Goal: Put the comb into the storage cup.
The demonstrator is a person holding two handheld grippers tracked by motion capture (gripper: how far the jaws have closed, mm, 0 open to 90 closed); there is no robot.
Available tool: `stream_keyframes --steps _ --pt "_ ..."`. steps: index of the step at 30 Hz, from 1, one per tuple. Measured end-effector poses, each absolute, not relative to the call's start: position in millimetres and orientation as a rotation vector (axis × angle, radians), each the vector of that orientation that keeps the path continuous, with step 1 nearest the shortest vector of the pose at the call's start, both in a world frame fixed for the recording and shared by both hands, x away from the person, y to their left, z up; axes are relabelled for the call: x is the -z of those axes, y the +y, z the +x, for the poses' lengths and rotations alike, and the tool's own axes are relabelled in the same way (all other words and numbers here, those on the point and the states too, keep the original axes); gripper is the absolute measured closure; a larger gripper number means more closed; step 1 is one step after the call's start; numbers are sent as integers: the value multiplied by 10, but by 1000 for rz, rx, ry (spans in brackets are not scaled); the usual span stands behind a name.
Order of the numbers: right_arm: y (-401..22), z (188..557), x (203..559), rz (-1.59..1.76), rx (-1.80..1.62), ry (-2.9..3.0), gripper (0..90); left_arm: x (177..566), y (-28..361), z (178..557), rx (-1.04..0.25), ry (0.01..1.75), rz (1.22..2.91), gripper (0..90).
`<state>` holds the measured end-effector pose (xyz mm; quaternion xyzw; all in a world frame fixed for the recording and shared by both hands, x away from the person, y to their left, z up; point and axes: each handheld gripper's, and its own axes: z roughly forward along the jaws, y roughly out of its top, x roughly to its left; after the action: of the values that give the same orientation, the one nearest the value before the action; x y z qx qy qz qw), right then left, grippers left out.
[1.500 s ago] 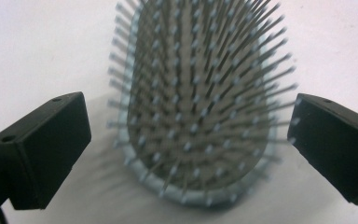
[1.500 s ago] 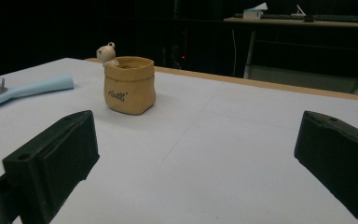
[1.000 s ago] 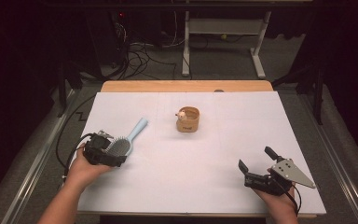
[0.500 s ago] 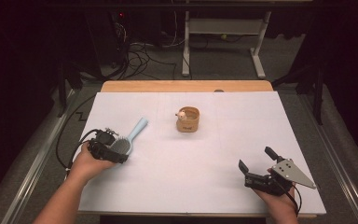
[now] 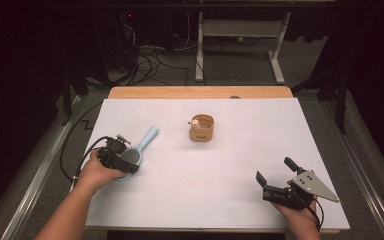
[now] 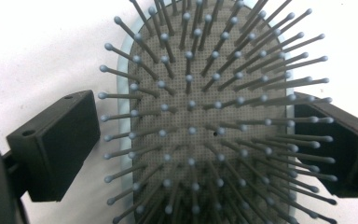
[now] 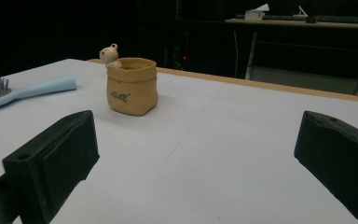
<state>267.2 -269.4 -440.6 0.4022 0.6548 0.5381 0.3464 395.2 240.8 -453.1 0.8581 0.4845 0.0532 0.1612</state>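
A light blue hairbrush (image 5: 147,136) lies bristles up on the white sheet at the left, its handle pointing away toward the middle. My left gripper (image 5: 124,159) is down over the brush head (image 6: 200,93), one jaw on each side. Its jaws have just been closing with the head between them. A gap still shows between the left pad (image 6: 60,140) and the brush rim, while the right pad (image 6: 335,144) sits among the outer bristles. My right gripper (image 5: 275,169) stands open near the front right, nothing between its fingers (image 7: 196,140).
A small tan pot (image 5: 202,128) with a little bear figure on its rim stands mid-table; it also shows ahead of the right gripper (image 7: 132,86). The white sheet (image 5: 240,165) covers the table. Beyond the wooden far edge (image 5: 200,92) lie cables and a desk frame.
My left gripper has settled closer onto the brush head and now covers more of it. The brush, the pot and the right hand have not moved.
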Motion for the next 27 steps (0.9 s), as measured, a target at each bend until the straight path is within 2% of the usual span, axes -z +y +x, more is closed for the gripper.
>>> stream_keyframes --steps 15,27 --pt "-2681 2668 4409 1042 -1400 1704 1 4526 2353 4021 -107 1432 2480 36" --pt "-2679 2669 4410 1042 -1403 1705 1 4486 2443 4006 -139 1399 2479 175"
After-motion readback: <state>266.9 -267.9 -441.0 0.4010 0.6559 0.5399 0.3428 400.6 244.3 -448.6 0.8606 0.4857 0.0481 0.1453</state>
